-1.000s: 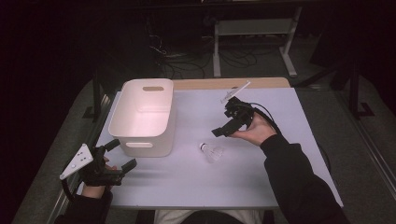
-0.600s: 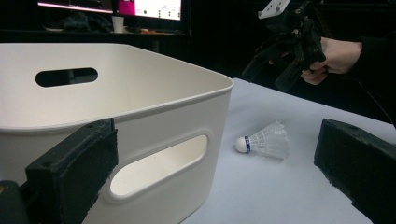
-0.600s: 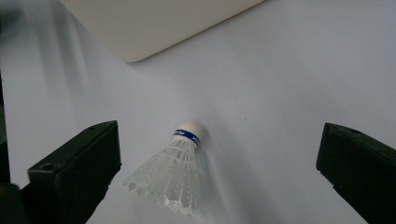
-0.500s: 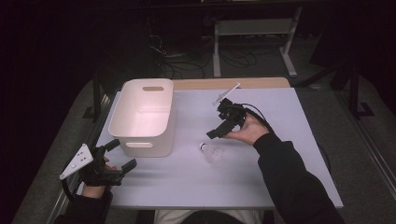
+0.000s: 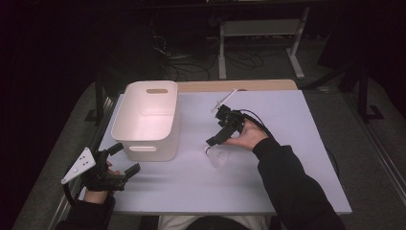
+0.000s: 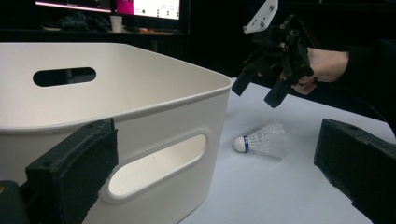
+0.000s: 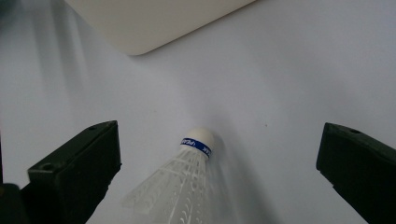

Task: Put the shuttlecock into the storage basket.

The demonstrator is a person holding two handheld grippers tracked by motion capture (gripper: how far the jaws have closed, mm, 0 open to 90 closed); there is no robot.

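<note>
Between the wide-open jaws of the right tongs (image 7: 215, 186) the shuttlecock (image 7: 187, 177) lies on its side on the desk (image 7: 289, 74) near the white bin (image 7: 154, 18), feather-light and crushable, likely best pinched at its firm cork tip; the left tongs (image 5: 117, 160) gape empty.

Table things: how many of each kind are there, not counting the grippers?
White bin: 1
Shuttlecock: 1
Total: 2
</note>
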